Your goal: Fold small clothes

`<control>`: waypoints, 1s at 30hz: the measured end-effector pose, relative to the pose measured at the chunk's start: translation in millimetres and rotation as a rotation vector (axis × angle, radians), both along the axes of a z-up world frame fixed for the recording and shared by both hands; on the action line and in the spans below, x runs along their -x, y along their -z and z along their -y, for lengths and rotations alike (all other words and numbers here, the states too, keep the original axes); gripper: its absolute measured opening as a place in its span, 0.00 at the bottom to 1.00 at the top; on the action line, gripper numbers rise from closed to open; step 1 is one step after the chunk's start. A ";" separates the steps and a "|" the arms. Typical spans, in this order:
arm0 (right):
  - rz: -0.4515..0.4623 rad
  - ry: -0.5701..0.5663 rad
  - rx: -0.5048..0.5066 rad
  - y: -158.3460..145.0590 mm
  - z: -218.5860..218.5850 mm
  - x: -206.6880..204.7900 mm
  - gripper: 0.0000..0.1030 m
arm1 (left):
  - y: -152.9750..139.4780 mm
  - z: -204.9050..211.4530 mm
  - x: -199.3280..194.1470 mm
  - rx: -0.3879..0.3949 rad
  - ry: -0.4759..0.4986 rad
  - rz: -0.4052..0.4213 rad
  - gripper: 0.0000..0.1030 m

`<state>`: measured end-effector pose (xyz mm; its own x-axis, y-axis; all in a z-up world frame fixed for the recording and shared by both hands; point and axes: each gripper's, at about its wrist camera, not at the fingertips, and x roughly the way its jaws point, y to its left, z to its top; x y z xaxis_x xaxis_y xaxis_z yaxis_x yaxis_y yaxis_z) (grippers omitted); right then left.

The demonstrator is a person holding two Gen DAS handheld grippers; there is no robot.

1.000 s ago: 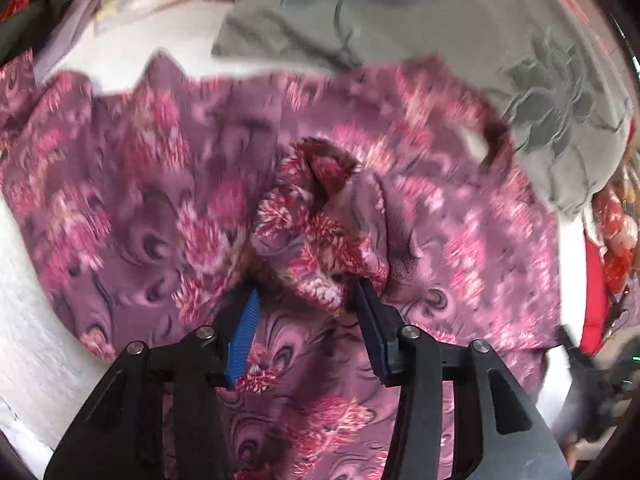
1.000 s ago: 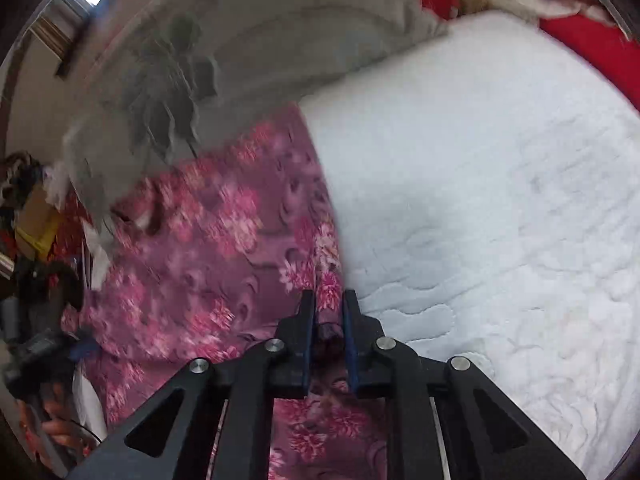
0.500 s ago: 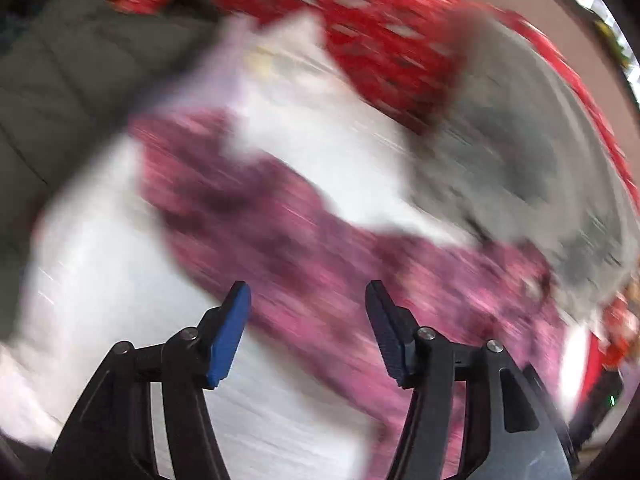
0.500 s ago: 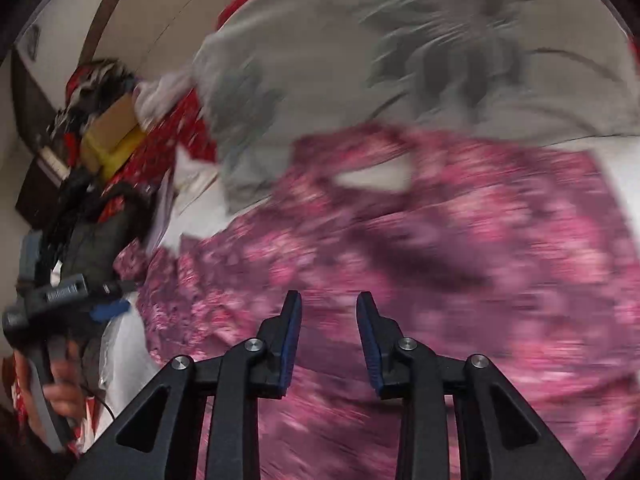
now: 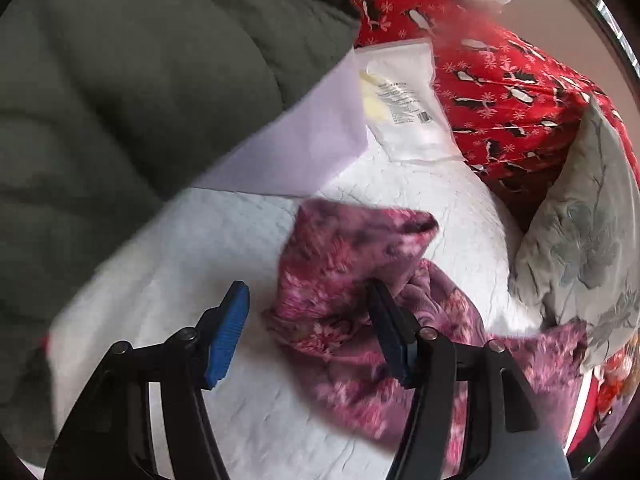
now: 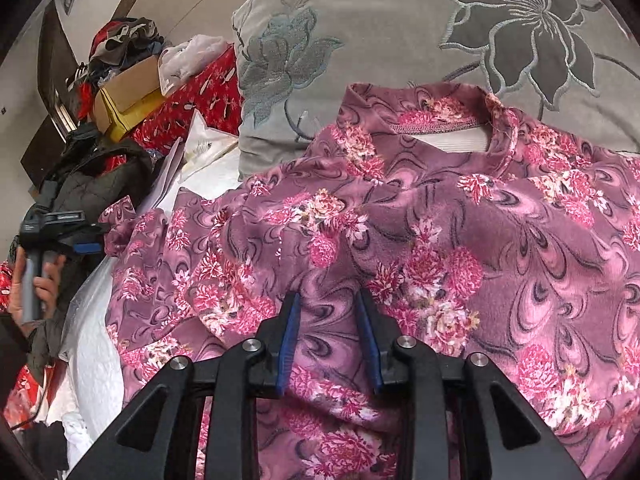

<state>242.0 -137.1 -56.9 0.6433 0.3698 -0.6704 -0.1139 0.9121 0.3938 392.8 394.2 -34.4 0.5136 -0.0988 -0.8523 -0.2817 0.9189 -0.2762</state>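
A small purple top with pink flowers (image 6: 420,216) lies spread on the white quilted bed (image 5: 192,248), its neck opening toward the grey pillow. One sleeve end (image 5: 344,256) shows bunched in the left wrist view. My left gripper (image 5: 308,312) is open and empty, with the sleeve end just ahead of and against its right finger. It also shows far left in the right wrist view (image 6: 60,232), held in a hand. My right gripper (image 6: 326,312) is open and empty, just above the middle of the top.
A grey flowered pillow (image 6: 400,40) lies beyond the top's neck. A dark green padded jacket (image 5: 120,100), a lilac sheet (image 5: 304,148) and a plastic packet (image 5: 400,104) lie at the bed's left end. A red patterned cover (image 5: 500,92) and a cardboard box (image 6: 128,92) are behind.
Both grippers let go of the top and opened. The left one swung away to the sleeve end at the left. The right one moved over the middle of the top.
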 end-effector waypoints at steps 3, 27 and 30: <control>0.000 0.001 -0.007 -1.9 -0.4 -2.7 0.30 | 5.7 3.6 -6.0 0.044 -0.037 0.012 0.37; -0.064 0.000 0.210 -50.3 52.5 28.9 0.36 | -87.8 266.2 108.8 0.126 0.174 0.219 0.08; -0.093 0.054 0.223 -44.1 82.8 40.4 0.36 | -81.9 301.5 109.8 0.089 0.224 0.197 0.08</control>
<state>201.7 -219.9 -12.8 0.5895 0.1727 -0.7891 -0.0355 0.9815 0.1884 283.0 92.7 47.5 0.6253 -0.2983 -0.7212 -0.0078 0.9216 -0.3880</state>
